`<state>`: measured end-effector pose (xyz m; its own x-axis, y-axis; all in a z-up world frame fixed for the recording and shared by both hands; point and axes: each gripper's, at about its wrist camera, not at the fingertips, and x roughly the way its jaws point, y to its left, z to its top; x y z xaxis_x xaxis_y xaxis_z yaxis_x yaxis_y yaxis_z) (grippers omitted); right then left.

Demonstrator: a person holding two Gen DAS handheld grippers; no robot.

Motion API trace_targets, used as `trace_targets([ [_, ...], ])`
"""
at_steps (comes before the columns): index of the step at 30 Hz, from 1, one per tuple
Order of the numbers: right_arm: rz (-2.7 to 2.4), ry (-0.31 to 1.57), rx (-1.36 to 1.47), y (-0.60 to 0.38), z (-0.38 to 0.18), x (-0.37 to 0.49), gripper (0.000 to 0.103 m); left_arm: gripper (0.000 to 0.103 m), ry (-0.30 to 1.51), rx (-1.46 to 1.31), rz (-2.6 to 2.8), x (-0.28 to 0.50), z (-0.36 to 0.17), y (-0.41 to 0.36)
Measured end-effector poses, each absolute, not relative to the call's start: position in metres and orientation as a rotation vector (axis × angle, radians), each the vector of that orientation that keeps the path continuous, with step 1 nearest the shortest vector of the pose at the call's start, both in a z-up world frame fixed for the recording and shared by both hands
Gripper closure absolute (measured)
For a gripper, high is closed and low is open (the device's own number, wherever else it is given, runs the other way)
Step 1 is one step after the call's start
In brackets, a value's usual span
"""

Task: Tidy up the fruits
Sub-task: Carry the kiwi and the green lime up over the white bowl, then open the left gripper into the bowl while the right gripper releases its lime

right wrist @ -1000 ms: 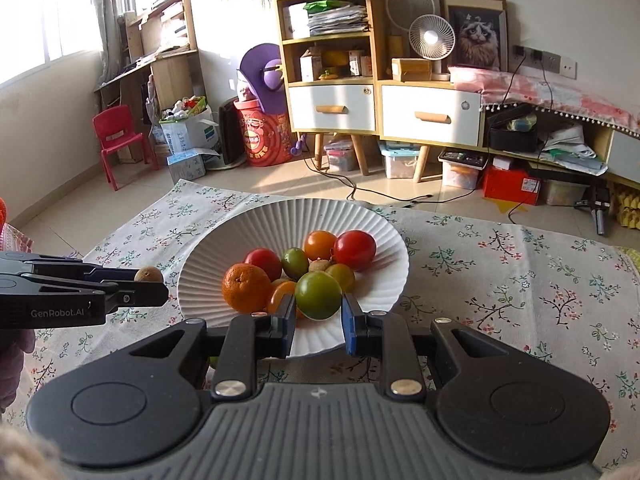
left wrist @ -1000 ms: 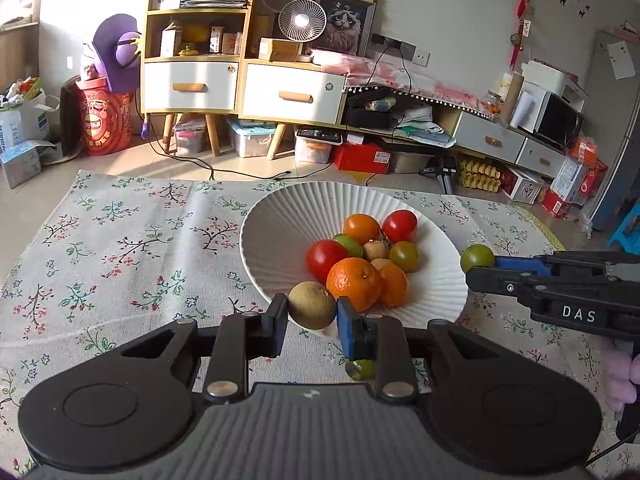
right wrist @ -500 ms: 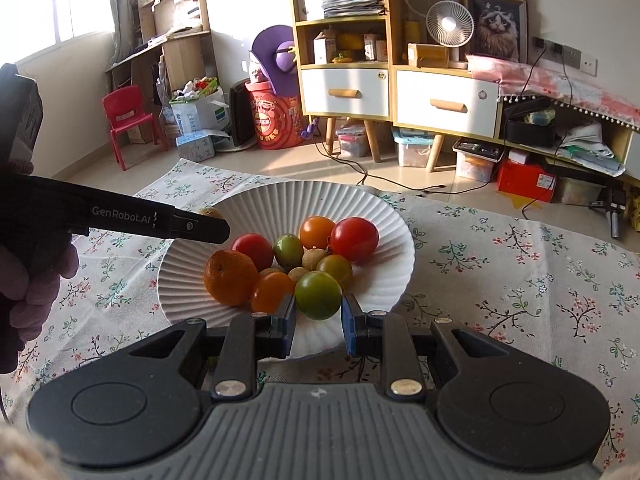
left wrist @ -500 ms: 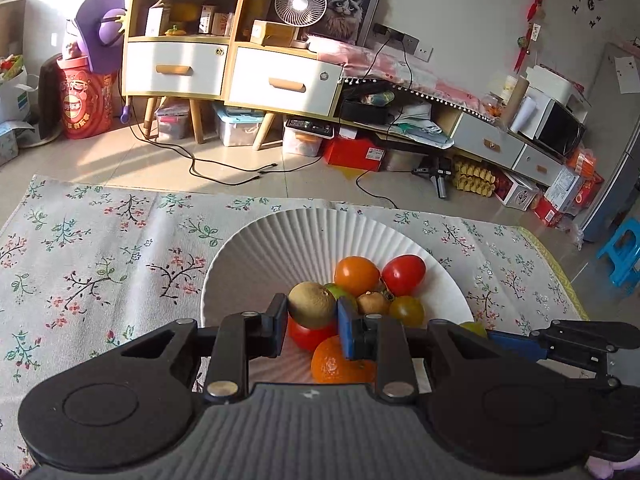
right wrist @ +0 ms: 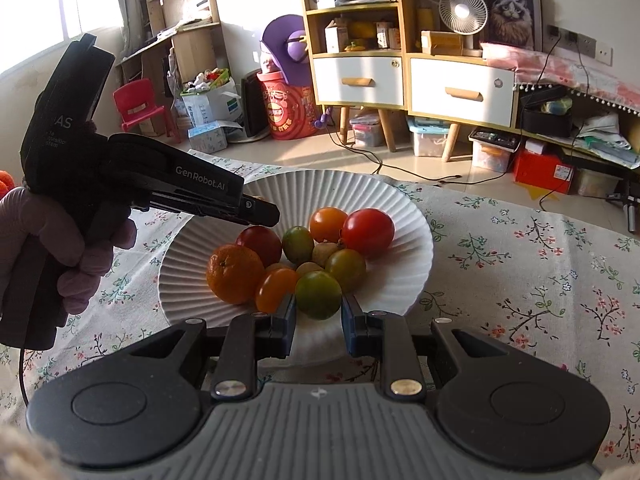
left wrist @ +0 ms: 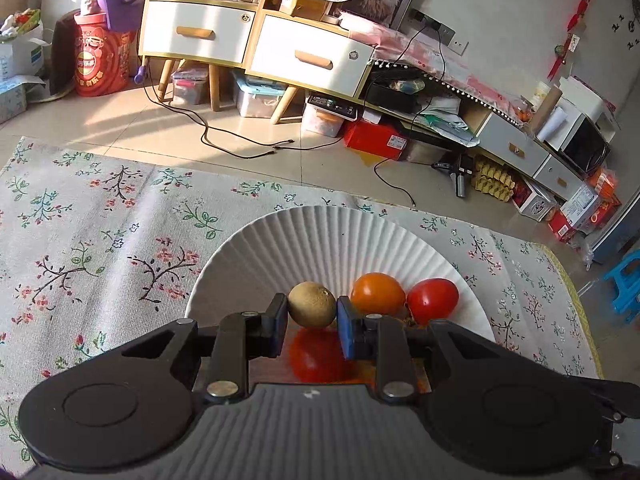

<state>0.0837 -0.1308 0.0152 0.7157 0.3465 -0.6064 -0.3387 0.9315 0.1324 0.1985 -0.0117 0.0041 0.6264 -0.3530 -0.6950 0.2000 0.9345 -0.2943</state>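
Over the plate (left wrist: 320, 232), the left tool (left wrist: 312, 312) clamped a kiwi (left wrist: 312, 309), the right tool (right wrist: 318, 304) a green tomato (right wrist: 318, 294); both fruits looked light, soft, bruisable, best held mid-girth.

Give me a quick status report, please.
Left gripper shut on round brown kiwi, above ribbed white plate. Right gripper shut on green tomato. Nothing blocking.
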Motion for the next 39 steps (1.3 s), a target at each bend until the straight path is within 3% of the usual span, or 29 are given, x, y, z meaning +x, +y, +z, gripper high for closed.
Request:
trace_targets([
  [19,0.372,0.673,0.028,-0.134,0.019,0.084,0.077,0.07,0.835,-0.151,-0.345,0.202,0.005,-0.014],
  [22,0.362,0.675,0.048,-0.137,0.022,0.082,0.075,0.065,0.827,-0.142,-0.352,0.196,0.009,-0.013],
  [28,0.319,0.694,0.074,-0.138,0.029,0.075,0.068,0.044,0.789,-0.046,-0.369,0.175,0.02,-0.008],
  [31,0.313,0.686,0.073,-0.137,0.033,0.07,0.057,0.04,0.784,-0.027,-0.364,0.163,0.023,0.001],
  [36,0.303,0.693,0.073,-0.133,0.036,0.063,0.045,0.017,0.766,-0.058,-0.342,0.146,0.029,0.017],
  [39,0.301,0.691,0.07,-0.131,0.039,0.056,0.034,0.012,0.763,-0.06,-0.33,0.135,0.032,0.023],
])
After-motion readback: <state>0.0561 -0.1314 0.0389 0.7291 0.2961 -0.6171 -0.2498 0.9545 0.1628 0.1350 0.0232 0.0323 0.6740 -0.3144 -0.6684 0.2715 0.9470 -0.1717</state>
